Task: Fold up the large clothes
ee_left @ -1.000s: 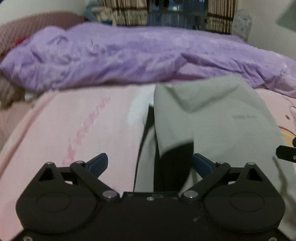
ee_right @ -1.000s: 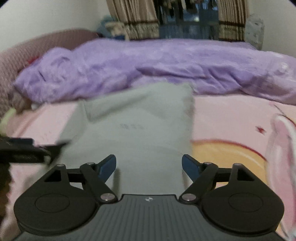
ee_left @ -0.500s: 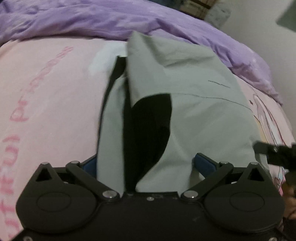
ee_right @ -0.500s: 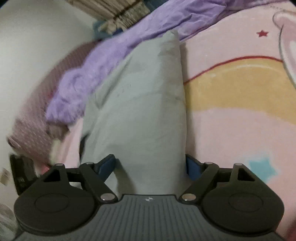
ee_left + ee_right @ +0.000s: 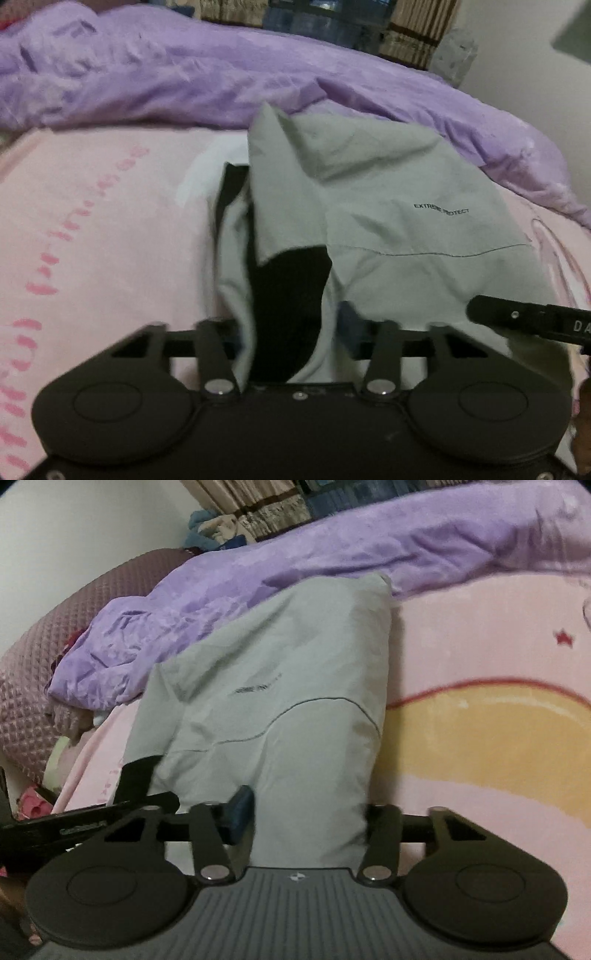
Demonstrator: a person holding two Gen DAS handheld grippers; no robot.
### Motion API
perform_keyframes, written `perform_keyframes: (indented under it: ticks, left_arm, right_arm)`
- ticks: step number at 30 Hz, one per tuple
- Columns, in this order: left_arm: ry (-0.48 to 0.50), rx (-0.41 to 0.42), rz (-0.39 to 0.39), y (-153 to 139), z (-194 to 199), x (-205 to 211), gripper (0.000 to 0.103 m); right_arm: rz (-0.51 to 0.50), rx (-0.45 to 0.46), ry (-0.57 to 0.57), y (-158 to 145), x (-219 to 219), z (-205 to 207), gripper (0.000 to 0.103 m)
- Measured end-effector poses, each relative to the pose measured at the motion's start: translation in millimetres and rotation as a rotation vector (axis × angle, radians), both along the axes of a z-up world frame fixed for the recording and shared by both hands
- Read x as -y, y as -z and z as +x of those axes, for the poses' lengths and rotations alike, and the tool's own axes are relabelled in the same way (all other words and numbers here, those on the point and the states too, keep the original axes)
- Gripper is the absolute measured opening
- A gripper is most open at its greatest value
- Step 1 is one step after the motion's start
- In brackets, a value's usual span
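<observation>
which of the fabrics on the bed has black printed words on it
The grey jacket, folded and lying on the pink blanket. It carries a small line of black lettering. The purple quilt behind it is plain, and the blanket's lettering is pink.

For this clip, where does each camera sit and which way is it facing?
Left wrist: on the left gripper, looking forward and down along its fingers over the grey jacket toward the purple duvet; its jaws, just closing, have cloth between them; the other gripper's tip enters at right.
Right wrist: on the right gripper, same direction, jaws likewise closing around the jacket's near edge.
Shared: jacket, duvet, pink blanket.
</observation>
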State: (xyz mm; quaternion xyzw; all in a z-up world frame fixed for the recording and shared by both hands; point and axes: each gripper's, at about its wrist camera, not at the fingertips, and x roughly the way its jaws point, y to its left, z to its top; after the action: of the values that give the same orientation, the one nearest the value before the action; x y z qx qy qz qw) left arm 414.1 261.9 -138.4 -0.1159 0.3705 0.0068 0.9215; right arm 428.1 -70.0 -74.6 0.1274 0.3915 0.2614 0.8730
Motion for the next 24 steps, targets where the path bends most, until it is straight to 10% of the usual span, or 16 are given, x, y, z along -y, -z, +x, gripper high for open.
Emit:
perform_keyframes:
  ticks: [11,24]
  left_arm:
    - [-0.053,0.089,-0.121,-38.0,-10.8,17.3,0.018]
    - [0.140,0.192,-0.233,-83.9,-8.9,182.3,0.012]
  right_arm:
    - [-0.093,0.132,-0.037,-49.3,15.6,-18.1,0.037]
    - [-0.109,0.195,0.125,-94.8,191.2,-42.6,0.037]
